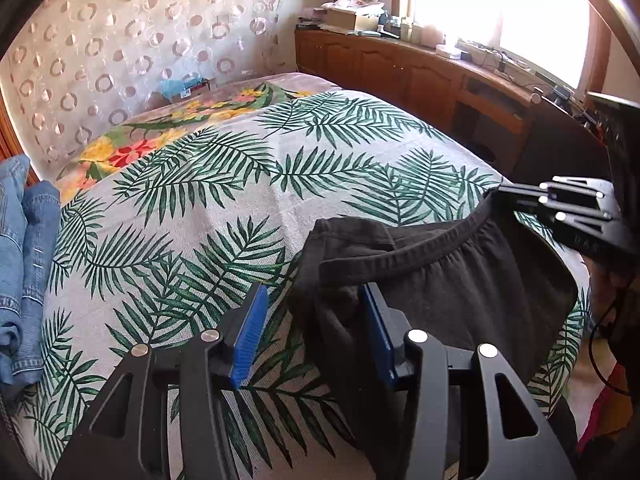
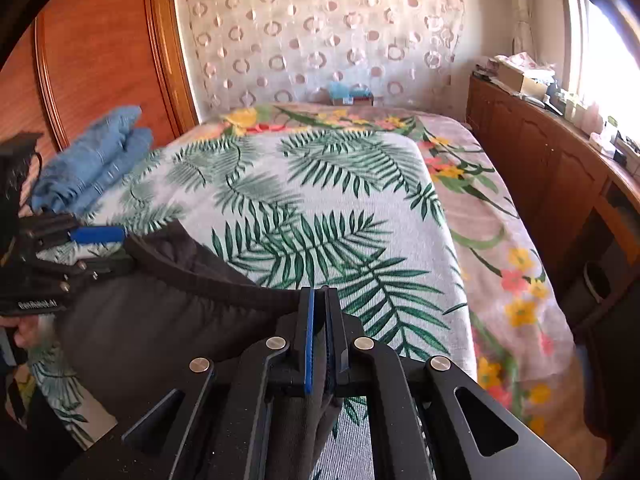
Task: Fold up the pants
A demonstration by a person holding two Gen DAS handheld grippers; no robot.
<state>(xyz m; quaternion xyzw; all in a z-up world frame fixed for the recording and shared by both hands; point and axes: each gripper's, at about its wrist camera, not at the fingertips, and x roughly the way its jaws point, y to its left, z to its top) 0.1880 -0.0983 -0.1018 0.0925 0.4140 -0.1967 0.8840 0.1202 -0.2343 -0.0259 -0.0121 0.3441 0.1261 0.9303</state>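
Black pants (image 1: 460, 280) lie at the near edge of the bed, waistband toward the far side; they also show in the right wrist view (image 2: 160, 320). My left gripper (image 1: 316, 320) is open, its blue pads straddling the left end of the waistband without closing on it. It also shows in the right wrist view (image 2: 108, 246) at the left. My right gripper (image 2: 319, 320) is shut on the right end of the waistband, with cloth hanging between the pads. It shows at the right of the left wrist view (image 1: 504, 196).
The bed carries a palm-leaf cover (image 1: 240, 200) over a floral blanket (image 2: 500, 240). Folded blue jeans (image 1: 20, 260) lie at the bed's left side (image 2: 92, 164). A wooden cabinet (image 1: 420, 72) with clutter runs along the right wall under the window.
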